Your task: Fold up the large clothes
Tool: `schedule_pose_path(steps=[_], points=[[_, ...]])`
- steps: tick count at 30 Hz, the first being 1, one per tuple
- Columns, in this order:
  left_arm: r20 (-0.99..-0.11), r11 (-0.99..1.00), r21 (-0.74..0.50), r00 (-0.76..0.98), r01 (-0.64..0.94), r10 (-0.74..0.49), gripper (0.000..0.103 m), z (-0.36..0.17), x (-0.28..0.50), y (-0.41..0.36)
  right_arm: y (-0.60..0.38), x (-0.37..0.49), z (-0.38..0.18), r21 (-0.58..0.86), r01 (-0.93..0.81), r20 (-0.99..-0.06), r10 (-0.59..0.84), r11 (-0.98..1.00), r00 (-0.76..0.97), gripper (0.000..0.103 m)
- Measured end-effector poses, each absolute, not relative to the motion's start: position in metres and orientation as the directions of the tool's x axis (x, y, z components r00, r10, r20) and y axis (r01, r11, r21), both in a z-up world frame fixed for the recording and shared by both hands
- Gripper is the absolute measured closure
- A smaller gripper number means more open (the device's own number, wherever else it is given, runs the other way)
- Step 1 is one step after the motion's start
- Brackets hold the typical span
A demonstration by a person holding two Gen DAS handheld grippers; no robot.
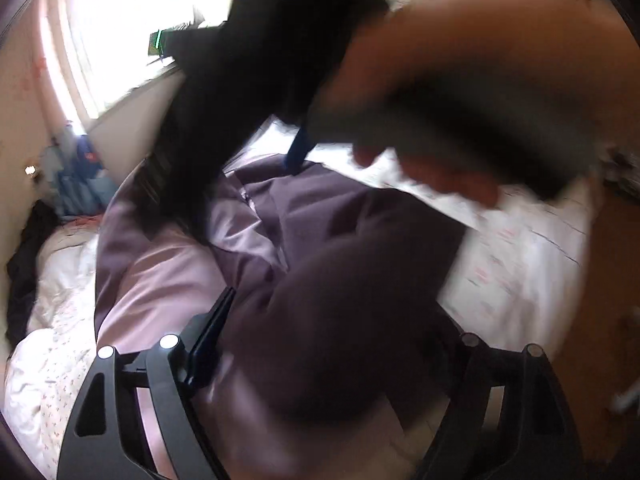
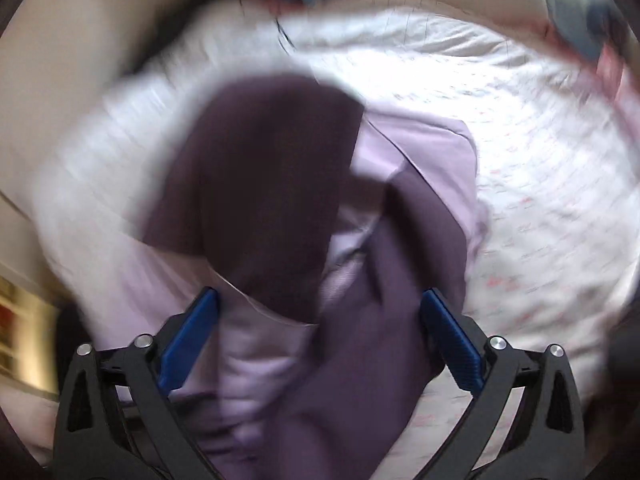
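Observation:
A large purple garment with a pale lilac lining [image 1: 280, 240] lies crumpled on a white bed. It also shows in the right wrist view [image 2: 272, 184]. My left gripper [image 1: 320, 340] has its fingers wide apart with a bulge of the purple cloth between them; its right finger is hidden by cloth. My right gripper [image 2: 320, 340] is open, its blue pads [image 2: 192, 336] spread wide over the garment. In the left wrist view the right gripper [image 1: 296, 152] and the hand holding it [image 1: 460, 80] are blurred above the garment.
The white patterned bed sheet [image 2: 540, 184] spreads around the garment. A bright window [image 1: 132, 20] is at the back left. Blue clothes [image 1: 80, 184] and a dark garment [image 1: 28, 256] lie at the bed's far left. A wooden edge [image 1: 608, 280] is at right.

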State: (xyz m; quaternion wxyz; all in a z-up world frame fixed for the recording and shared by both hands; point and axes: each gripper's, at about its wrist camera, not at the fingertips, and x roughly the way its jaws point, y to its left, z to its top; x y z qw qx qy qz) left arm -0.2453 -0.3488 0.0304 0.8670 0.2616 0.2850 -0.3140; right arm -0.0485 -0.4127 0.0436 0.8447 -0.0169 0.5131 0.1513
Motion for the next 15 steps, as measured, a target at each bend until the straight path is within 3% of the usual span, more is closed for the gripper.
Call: schedule_pose_path(steps=[2, 4, 5, 8, 12, 15], points=[[-0.695, 0.657, 0.160, 0.556, 0.737, -0.456, 0.025, 0.049, -0.250, -0.325, -0.422, -0.050, 0.036, 0.134, -0.239, -0.875, 0.228, 0.962, 0.428, 0.007], [-0.664, 0.693, -0.041, 0.499, 0.719, -0.557, 0.025, 0.080, -0.247, -0.279, -0.430, -0.052, 0.032, 0.152, -0.221, -0.869, 0.237, 0.963, 0.434, 0.007], [-0.642, 0.720, -0.068, 0.522, 0.691, -0.562, 0.025, 0.090, -0.242, -0.264, -0.435, -0.053, 0.026, 0.169, -0.213, -0.867, 0.248, 0.962, 0.432, 0.007], [-0.590, 0.831, -0.061, 0.652, 0.553, -0.477, 0.024, 0.111, -0.197, -0.229, -0.446, -0.054, 0.013, 0.194, -0.196, -0.866, 0.262, 0.961, 0.426, 0.007], [-0.723, 0.865, -0.065, 0.573, 0.498, -0.385, 0.026, 0.061, -0.112, -0.241, -0.462, -0.058, 0.021, 0.218, -0.181, -0.861, 0.277, 0.959, 0.426, 0.007], [-0.734, 0.849, -0.005, 0.575, 0.529, -0.362, 0.027, 0.041, -0.109, -0.278, -0.482, -0.069, 0.045, 0.244, -0.163, -0.830, 0.293, 0.956, 0.475, 0.007]])
